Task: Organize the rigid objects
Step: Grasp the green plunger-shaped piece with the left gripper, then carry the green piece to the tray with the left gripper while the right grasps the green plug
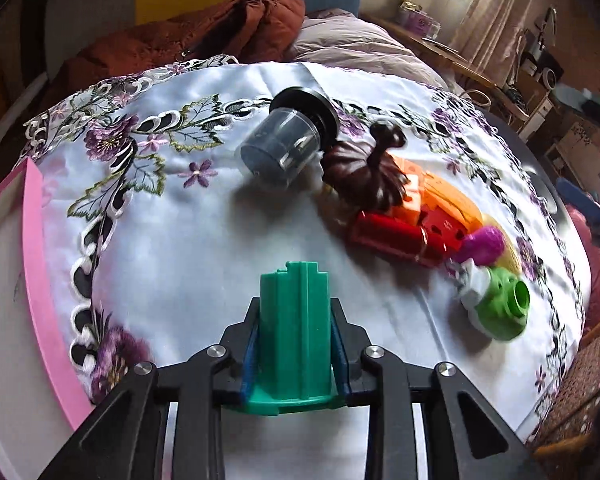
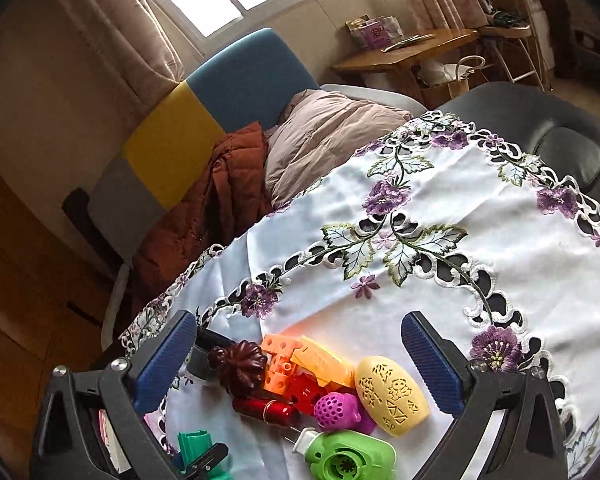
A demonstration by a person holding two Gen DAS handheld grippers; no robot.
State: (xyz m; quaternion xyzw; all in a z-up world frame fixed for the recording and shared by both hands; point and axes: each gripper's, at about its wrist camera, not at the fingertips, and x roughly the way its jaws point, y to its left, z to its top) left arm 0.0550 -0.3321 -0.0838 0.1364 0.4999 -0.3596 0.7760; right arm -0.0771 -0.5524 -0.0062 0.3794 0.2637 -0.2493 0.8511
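My left gripper (image 1: 296, 344) is closed on a teal-green ribbed plastic block (image 1: 294, 320), the blue pads (image 1: 250, 356) pressing its two flat sides low down near its flared base, which I judge is why it sits straight and upright between them instead of swinging. It hangs over the near part of the white satin tablecloth with purple embroidered flowers (image 1: 172, 216), clear of everything else. At the far left edge of this view runs the pink rim of a shallow white tray (image 1: 40, 272), and I take that to be where the sorted pieces belong, so the block is already on the right side of the table for it. My right gripper (image 2: 300, 364) stands wide open with nothing held, hovering over the heap that is left to sort: a dark brown ridged plastic pumpkin (image 2: 240, 364), orange perforated building blocks (image 2: 280, 360), a red metallic cylinder (image 2: 266, 408), a magenta dotted ball-shaped toy (image 2: 336, 410), a pale yellow carved egg-shaped case (image 2: 392, 396) and a bright green toy with a round nozzle (image 2: 348, 456). Farther off, a clear plastic jar with a black lid (image 1: 288, 140) lies on its side against the pumpkin. The open jaws straddle the pile, ready, I think, for whichever piece comes next.
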